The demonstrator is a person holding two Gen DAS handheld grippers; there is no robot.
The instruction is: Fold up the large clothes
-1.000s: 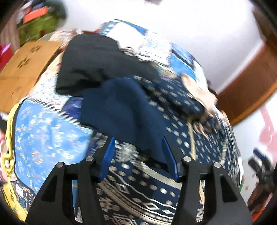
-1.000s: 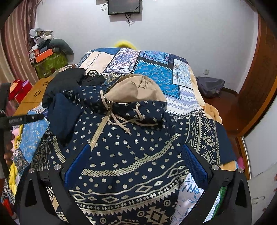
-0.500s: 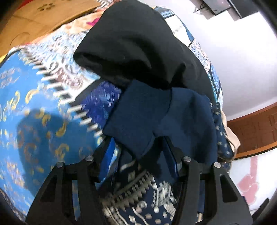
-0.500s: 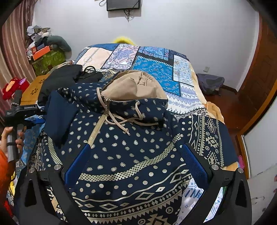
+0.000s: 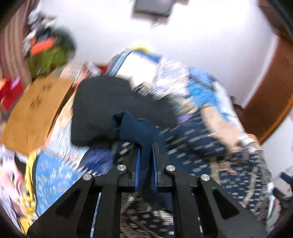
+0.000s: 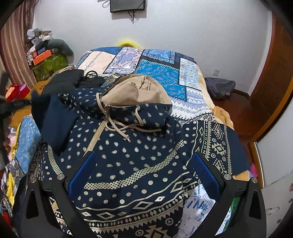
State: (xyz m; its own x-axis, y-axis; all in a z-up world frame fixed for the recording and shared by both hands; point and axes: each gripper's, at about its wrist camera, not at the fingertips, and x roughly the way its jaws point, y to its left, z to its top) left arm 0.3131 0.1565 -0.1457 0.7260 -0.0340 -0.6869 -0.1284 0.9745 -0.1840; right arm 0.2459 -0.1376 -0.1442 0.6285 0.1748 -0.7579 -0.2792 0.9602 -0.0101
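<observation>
Pinching the hoodie (image 6: 131, 164) cuff (image 5: 135, 128), left gripper (image 5: 146, 161) lifted the sleeve for folding inward; right gripper (image 6: 142, 164) hung wide, empty.

The left wrist view looked forward along the left gripper (image 5: 146, 152), low and very near the hoodie (image 5: 201, 146) on the bed (image 5: 55, 175), facing the far white wall (image 5: 201, 36); it was blurred. The right wrist view looked from above the foot of the bed (image 6: 157, 73), over the right gripper (image 6: 141, 161), toward the same wall (image 6: 201, 27). Both views shared the hoodie (image 6: 128, 155), the black garment (image 5: 102, 102) (image 6: 67, 78) and the wall screen (image 5: 152, 7) (image 6: 127, 5).
</observation>
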